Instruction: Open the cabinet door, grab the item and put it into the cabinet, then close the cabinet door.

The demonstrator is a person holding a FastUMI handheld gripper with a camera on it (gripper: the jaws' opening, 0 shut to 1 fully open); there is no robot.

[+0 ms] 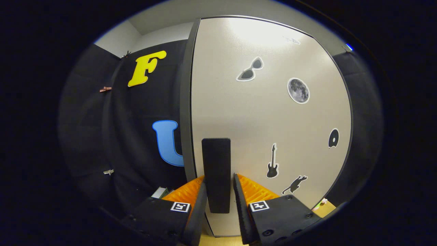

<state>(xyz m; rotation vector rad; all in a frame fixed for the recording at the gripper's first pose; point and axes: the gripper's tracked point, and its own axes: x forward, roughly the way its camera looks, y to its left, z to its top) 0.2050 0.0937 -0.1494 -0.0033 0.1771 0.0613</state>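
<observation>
A white cabinet door (269,112) with small stickers stands right in front of me. Its black upright handle (215,171) runs down between my two fingers. My gripper (219,181) is shut on this handle; the left finger lies against it and the right finger (240,201) sits tight beside it. A dark strip (186,102) runs down the door's left edge. I cannot tell whether the door stands ajar. What lies inside the cabinet is hidden.
A wooden tabletop (329,207) shows past the door's lower right corner, with a small green thing (319,205) on it. Left of my fingers a pale boxy object (159,192) peeks out. Black cloth wall (136,136) hangs to the left.
</observation>
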